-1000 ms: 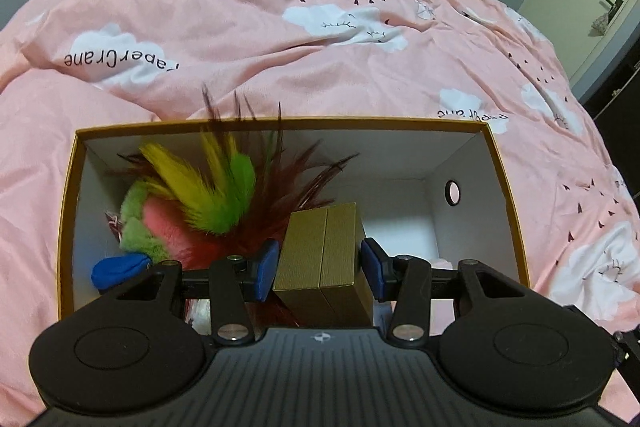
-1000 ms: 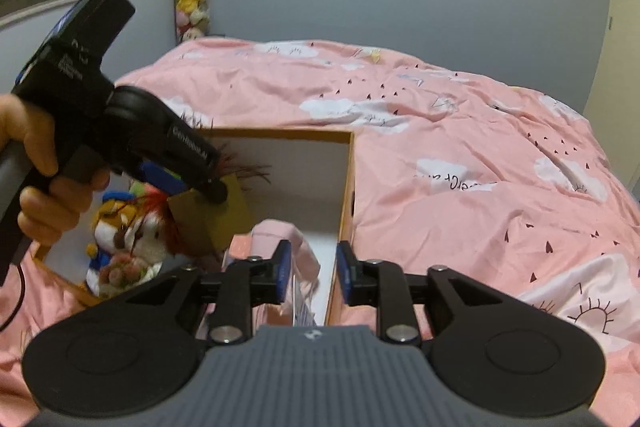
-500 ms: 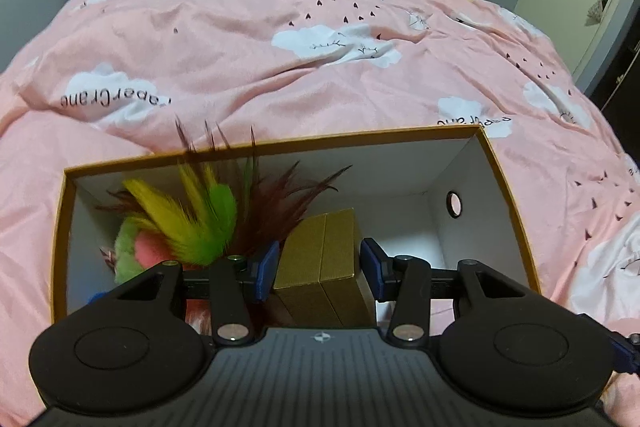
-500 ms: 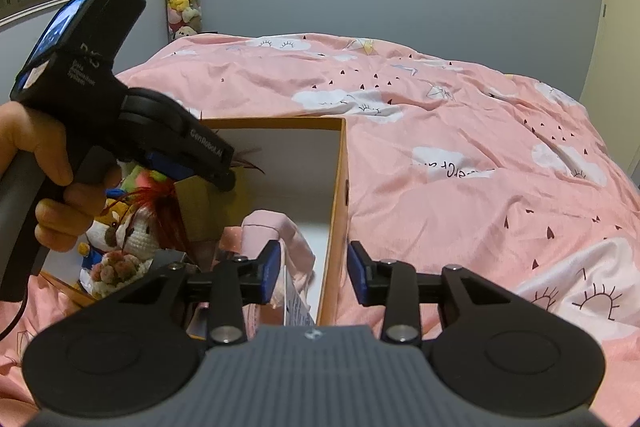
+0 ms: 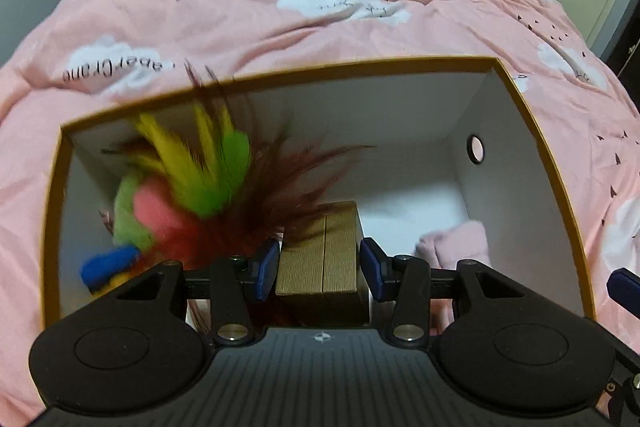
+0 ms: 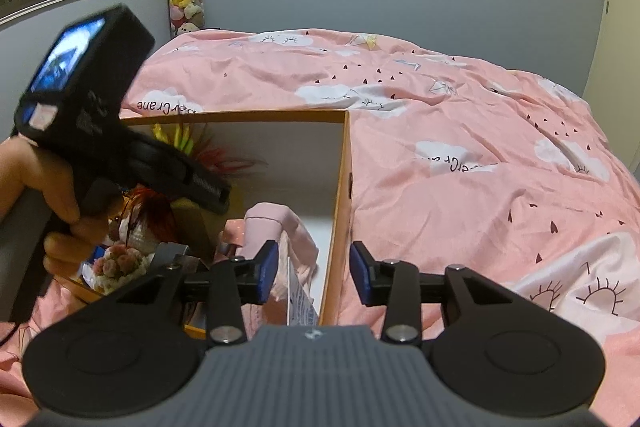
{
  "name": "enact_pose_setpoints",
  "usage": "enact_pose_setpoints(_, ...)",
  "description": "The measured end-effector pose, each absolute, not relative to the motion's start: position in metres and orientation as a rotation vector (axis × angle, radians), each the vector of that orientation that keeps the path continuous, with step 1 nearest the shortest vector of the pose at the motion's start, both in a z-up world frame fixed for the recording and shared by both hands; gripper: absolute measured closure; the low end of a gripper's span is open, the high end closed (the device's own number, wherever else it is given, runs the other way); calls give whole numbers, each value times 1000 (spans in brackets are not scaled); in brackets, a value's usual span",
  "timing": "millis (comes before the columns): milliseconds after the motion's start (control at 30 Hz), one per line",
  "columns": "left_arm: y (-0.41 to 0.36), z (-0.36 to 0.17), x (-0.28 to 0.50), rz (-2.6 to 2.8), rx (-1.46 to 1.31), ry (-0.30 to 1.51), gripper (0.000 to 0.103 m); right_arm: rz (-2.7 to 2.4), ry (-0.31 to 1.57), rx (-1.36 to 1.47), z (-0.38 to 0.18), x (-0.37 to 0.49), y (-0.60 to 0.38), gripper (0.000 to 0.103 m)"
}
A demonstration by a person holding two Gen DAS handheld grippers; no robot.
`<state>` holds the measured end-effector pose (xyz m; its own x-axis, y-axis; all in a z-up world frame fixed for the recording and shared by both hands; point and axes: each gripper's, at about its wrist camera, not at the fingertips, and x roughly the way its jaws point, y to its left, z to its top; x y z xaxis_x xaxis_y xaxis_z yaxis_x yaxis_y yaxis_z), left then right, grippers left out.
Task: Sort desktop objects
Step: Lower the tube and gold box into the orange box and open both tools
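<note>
**Two grippers at the storage box**

Left gripper [image 5: 318, 269] pinches the gold box [image 5: 320, 251], low inside the orange-rimmed storage box [image 5: 516, 99] on the pink duvet [image 5: 320, 3], beside a feather toy [image 5: 212, 179]. Right gripper [image 6: 313, 271] spread, empty, straddling the box's right wall; pink cloth [image 6: 280, 227] under its left finger.
</note>
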<state>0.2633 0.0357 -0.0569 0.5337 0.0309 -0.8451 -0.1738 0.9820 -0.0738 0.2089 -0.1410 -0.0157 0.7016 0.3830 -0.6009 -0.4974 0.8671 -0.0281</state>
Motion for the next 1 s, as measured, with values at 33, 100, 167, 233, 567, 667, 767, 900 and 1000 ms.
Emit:
enact_pose_setpoints(33,35,-58,262,121,-162,1003,52,493,623,-193,-16,209,-142,61)
enact_pose_setpoints(100,35,-60,261,121,-193,1014,52,489,625,-189,-16,208,-143,61)
enact_pose_setpoints(167,37,-61,258,130,-208,1009,52,485,632,-190,-18,209,-143,61)
enact_pose_setpoints(233,39,-61,257,134,-219,1020,52,483,634,-194,-18,209,-142,61)
enact_pose_setpoints(567,46,-43,230,112,-289,916,46,477,641,-205,-19,199,-137,58)
enact_pose_setpoints(667,46,-27,213,103,-289,841,43,475,644,-204,-19,196,-137,56)
enact_pose_setpoints(767,44,-16,193,92,-269,774,41,475,648,-194,-19,192,-136,55)
enact_pose_setpoints(900,41,-8,171,68,-254,727,41,476,645,-165,-19,184,-136,51)
enact_pose_setpoints(1000,42,-5,155,58,-238,705,41,486,644,-155,-20,179,-134,49)
